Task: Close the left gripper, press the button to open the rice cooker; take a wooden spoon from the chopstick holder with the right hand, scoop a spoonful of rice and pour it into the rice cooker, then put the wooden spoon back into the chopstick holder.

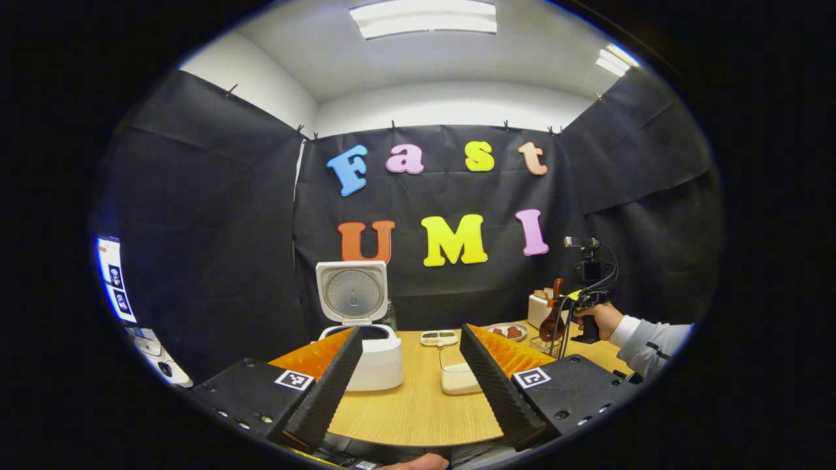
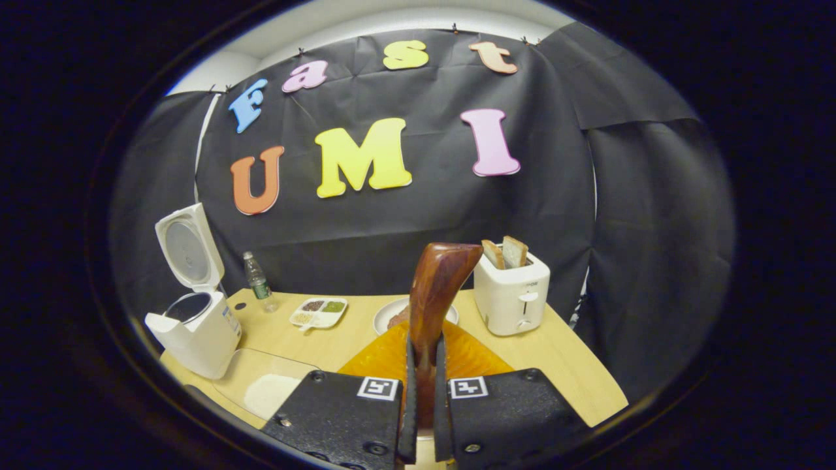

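Note:
The white rice cooker [image 1: 375, 362] stands on the wooden table with its lid up, also seen at the left in the right gripper view as the rice cooker [image 2: 196, 336]. My left gripper [image 1: 411, 334] is open and holds nothing, with the cooker just beyond its left finger. A clear rice container [image 1: 460, 378] lies ahead between the fingers. My right gripper [image 2: 423, 391] is shut on the dark wooden spoon [image 2: 436, 287], which points upward. In the left gripper view a hand holds the right gripper [image 1: 575, 301] with the wooden spoon [image 1: 554, 316] just above the wire chopstick holder [image 1: 545, 346].
A white toaster [image 2: 513, 294] with bread slices stands at the back right. A divided dish [image 2: 319, 312], a plate [image 2: 392, 316] and a small bottle [image 2: 259, 274] sit along the table's far side. The rice container [image 2: 268, 385] lies near the cooker.

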Action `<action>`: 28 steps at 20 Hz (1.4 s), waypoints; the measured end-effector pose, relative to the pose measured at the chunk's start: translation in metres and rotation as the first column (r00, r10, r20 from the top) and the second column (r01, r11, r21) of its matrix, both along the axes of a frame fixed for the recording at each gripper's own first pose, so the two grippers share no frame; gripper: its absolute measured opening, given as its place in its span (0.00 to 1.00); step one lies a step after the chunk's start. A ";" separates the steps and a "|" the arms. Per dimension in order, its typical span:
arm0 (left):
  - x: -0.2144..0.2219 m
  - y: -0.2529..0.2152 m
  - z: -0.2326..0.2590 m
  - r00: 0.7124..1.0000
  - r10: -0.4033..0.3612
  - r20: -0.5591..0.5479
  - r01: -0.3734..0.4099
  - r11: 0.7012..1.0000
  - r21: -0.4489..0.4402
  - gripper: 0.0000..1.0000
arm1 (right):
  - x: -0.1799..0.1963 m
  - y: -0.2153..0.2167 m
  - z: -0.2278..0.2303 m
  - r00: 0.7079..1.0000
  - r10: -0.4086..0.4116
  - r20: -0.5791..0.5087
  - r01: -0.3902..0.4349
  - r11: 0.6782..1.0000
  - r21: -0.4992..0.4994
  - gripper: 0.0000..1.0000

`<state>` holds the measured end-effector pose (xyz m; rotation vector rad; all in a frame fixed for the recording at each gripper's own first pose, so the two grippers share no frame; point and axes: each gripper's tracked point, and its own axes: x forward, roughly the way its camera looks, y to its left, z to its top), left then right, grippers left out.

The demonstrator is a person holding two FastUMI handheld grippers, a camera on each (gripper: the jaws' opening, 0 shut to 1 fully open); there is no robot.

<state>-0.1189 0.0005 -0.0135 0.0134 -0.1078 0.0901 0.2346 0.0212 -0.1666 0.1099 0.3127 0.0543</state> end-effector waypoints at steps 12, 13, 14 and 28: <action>-0.007 0.014 -0.014 1.000 0.006 -0.019 -0.007 0.999 -0.037 0.95 | -0.015 0.118 0.015 0.993 0.069 0.100 -0.064 0.997 -0.050 0.15; -0.006 0.016 -0.017 0.999 0.010 -0.031 -0.011 0.999 -0.040 0.95 | -0.018 0.128 0.012 0.991 0.074 0.111 -0.068 0.996 -0.055 0.15; -0.005 0.019 -0.018 0.999 0.015 -0.035 -0.017 0.999 -0.041 0.95 | -0.019 0.140 0.010 0.990 0.085 0.117 -0.079 0.995 -0.055 0.15; 0.008 0.037 -0.053 0.993 0.032 -0.109 -0.038 0.998 -0.048 0.95 | -0.001 0.192 -0.089 0.999 0.043 0.016 -0.040 0.987 -0.153 0.16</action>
